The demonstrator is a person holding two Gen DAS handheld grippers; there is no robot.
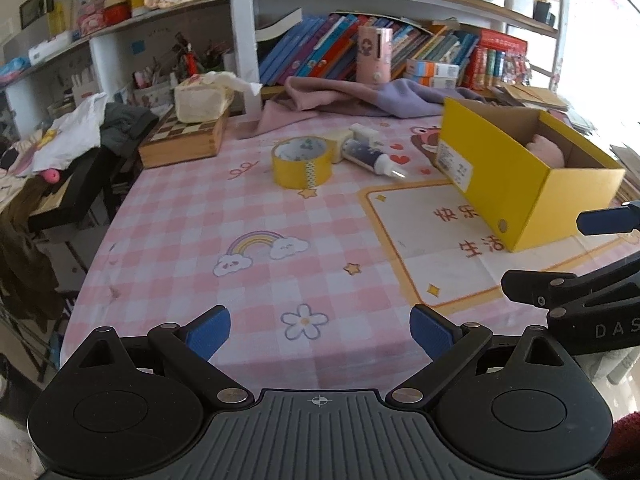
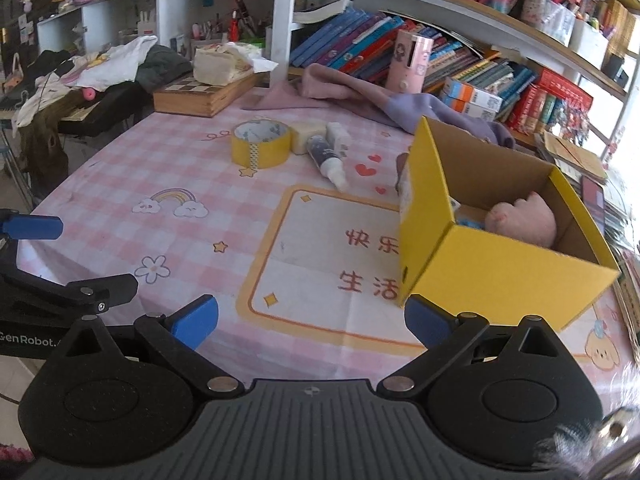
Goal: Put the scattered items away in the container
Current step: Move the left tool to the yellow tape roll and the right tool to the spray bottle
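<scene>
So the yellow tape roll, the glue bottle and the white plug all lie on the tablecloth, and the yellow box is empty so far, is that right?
Not quite: the yellow box already holds a pink plush toy, as the right wrist view shows. The rest stands.

Crowded white bookshelves (image 1: 400,4) behind table; bright window (image 2: 630,92) at right.

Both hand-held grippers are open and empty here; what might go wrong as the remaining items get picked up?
1. The tube lies touching the white plug and cream block; grasping one may knock the others.
2. The tape roll is wide and may slip.
3. The yellow box looks light; bumping could shift it.
</scene>
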